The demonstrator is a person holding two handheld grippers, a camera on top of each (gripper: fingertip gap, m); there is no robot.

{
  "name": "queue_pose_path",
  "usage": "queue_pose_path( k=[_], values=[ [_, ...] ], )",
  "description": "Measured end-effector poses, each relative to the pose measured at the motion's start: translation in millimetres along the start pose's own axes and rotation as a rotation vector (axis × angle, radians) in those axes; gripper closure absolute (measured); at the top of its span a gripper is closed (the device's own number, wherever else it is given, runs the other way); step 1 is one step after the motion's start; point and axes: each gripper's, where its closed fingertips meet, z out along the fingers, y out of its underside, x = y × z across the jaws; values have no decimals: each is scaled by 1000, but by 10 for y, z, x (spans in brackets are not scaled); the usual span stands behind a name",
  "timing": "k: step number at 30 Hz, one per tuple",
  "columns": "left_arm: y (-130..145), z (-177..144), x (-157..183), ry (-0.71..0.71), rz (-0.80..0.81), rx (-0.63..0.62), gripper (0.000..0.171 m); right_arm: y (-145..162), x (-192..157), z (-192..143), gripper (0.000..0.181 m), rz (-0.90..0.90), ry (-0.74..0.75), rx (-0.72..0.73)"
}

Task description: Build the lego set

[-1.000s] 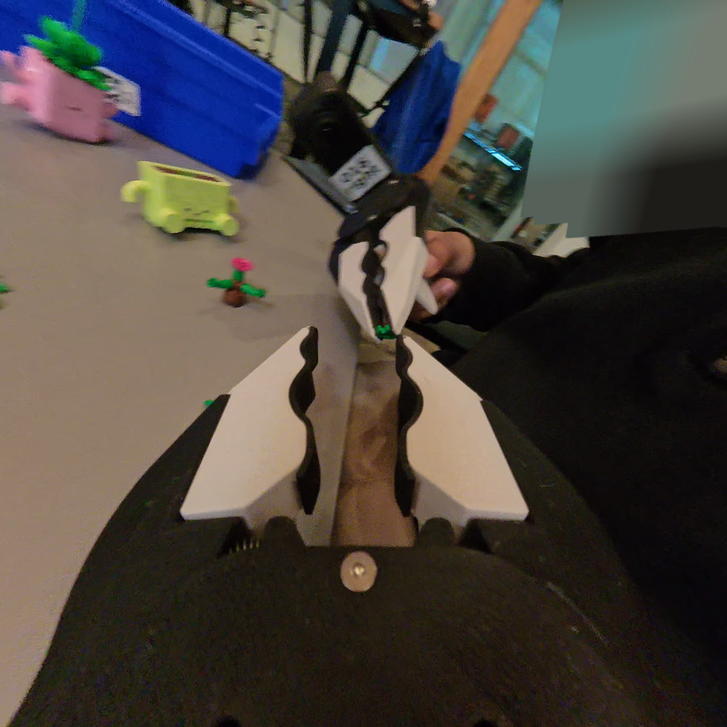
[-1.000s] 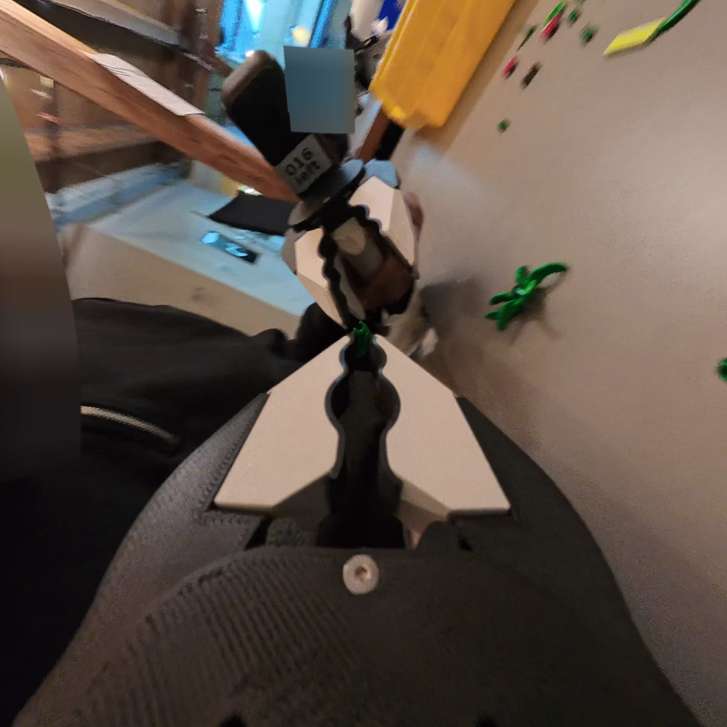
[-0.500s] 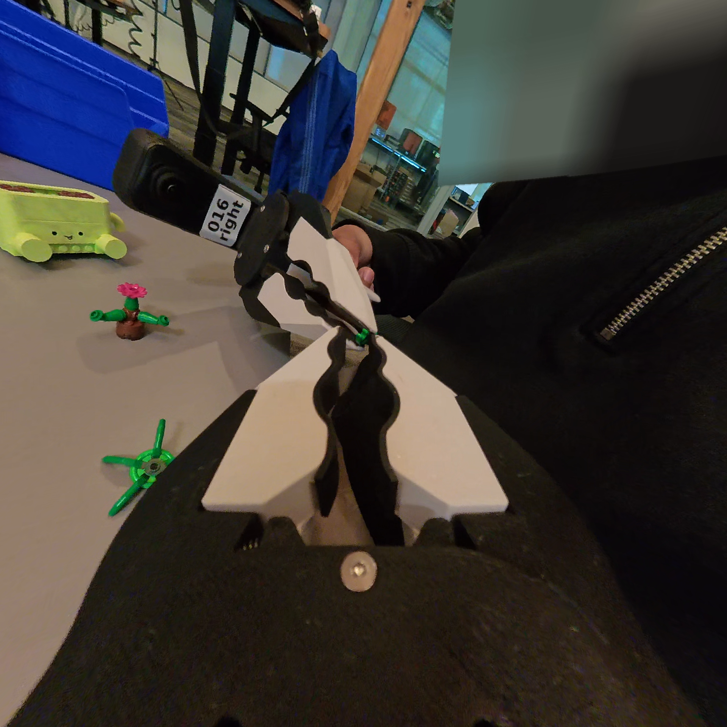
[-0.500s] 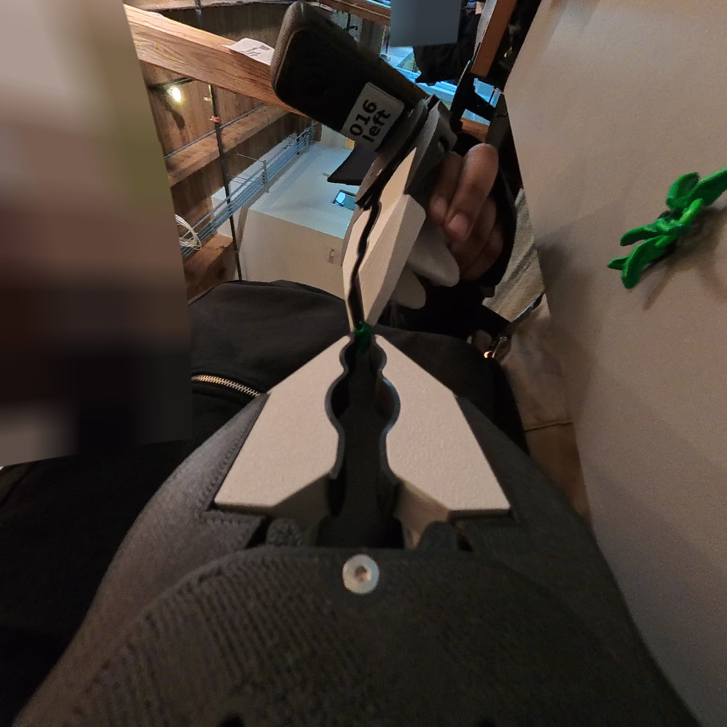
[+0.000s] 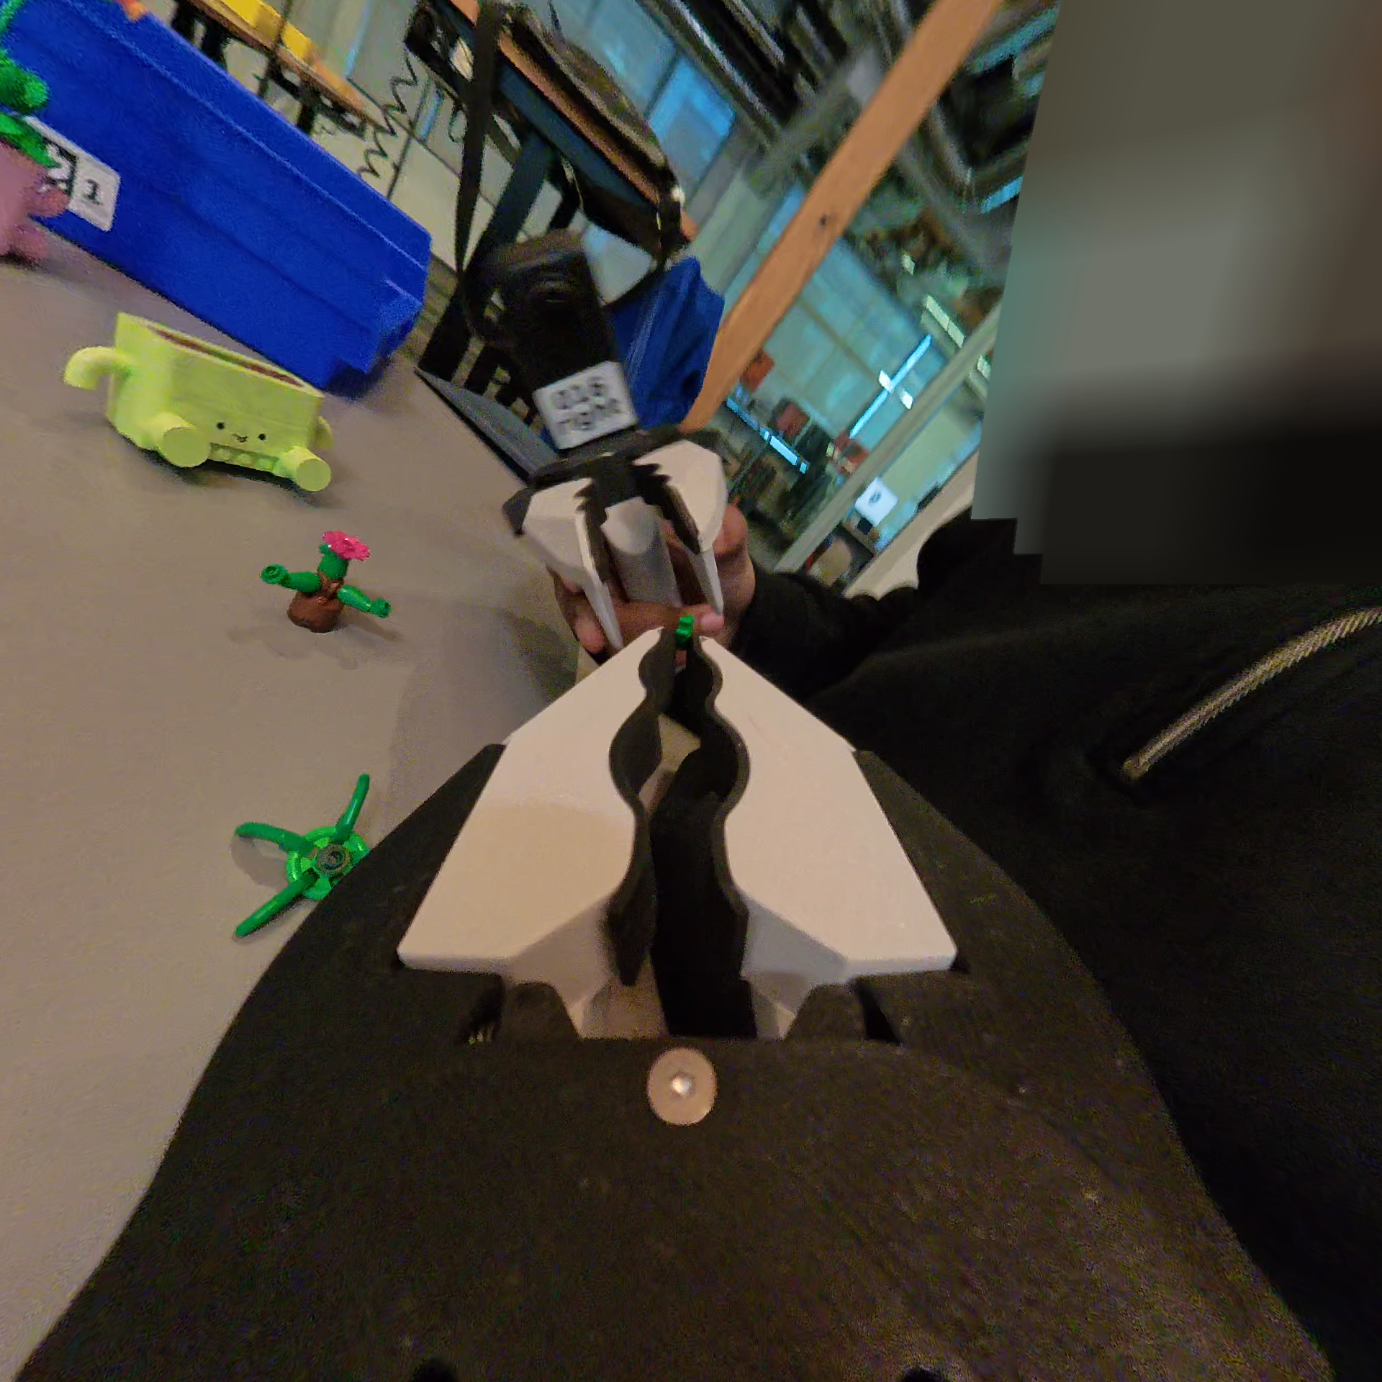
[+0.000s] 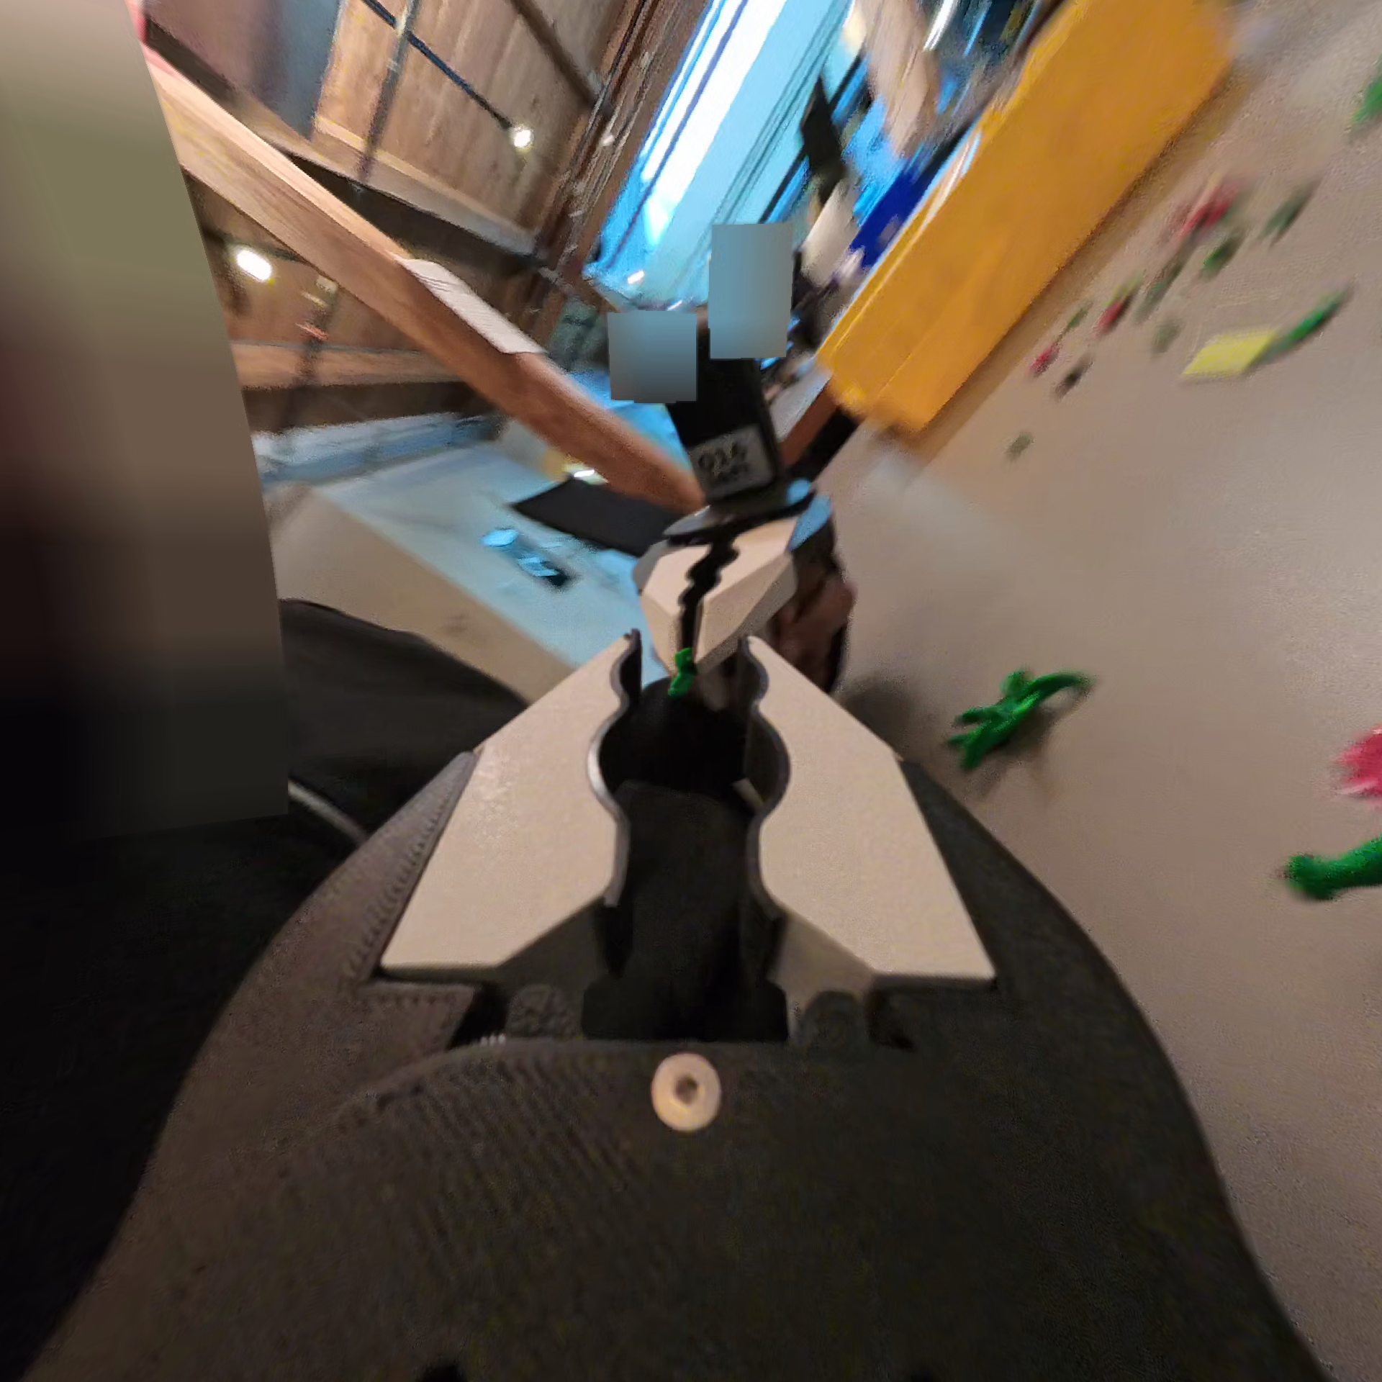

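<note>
The left gripper is pinching a tiny green lego piece right at its tips. Its two fingers are squeezed close together, and most of the little piece is hiding between them, so its shape is hard to make out.

The right gripper is facing it, tip to tip, with its fingers spread apart. In the right wrist view the right gripper is showing a clear gap, and the green piece is sitting in that gap, sticking out of the left gripper. The right fingers are not squeezing it. This view is blurry, so I cannot tell if they are touching it at all.

A hand is holding the right gripper from behind, mostly hidden.

Both grippers are hanging just past the edge of the grey table, over a person's black jacket.

On the table, a small plant with a pink flower is standing up. A green leafy piece is lying nearer. A lime green pot with a little face is sitting farther back, near a blue bin. A pink thing is cut off at the edge.
</note>
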Motion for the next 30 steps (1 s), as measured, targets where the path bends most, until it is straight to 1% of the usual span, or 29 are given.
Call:
queue_pose_path(
  k=[1,2,3,4,5,7,9,11,13,16,23,28,30],
  values=[
    [-30,-7,-35,3,-48,32,171,-53,9,-35,155,-152,73,25],
    [-57,-11,-58,13,-95,64,171,-76,-4,-50,149,-331,145,31],
    [-78,-9,-84,17,-131,91,171,-79,-11,-51,147,-510,224,21],
    [-80,0,-109,17,-158,105,171,-68,-1,-41,147,-653,304,-4],
    [-62,16,-134,14,-187,103,171,-58,-9,-22,146,-761,360,-25],
    [-51,40,-139,40,-265,106,171,-42,-83,19,146,-940,402,-42],
    [-64,34,-130,75,-336,125,171,-16,-82,16,153,-1125,458,-92],
    [-64,18,-126,103,-383,133,171,31,-32,11,158,-1254,494,-171],
    [-52,12,-115,117,-396,129,171,59,-22,24,160,-1304,486,-205],
    [-39,24,-76,135,-406,113,171,78,-40,50,163,-1298,448,-214],
    [-21,37,-28,184,-459,104,171,158,0,89,176,-1332,425,-280],
    [-21,32,-48,184,-476,110,171,164,9,91,177,-1305,423,-309],
    [-24,13,-94,149,-440,117,171,148,63,96,176,-1234,435,-297]
  ],
)
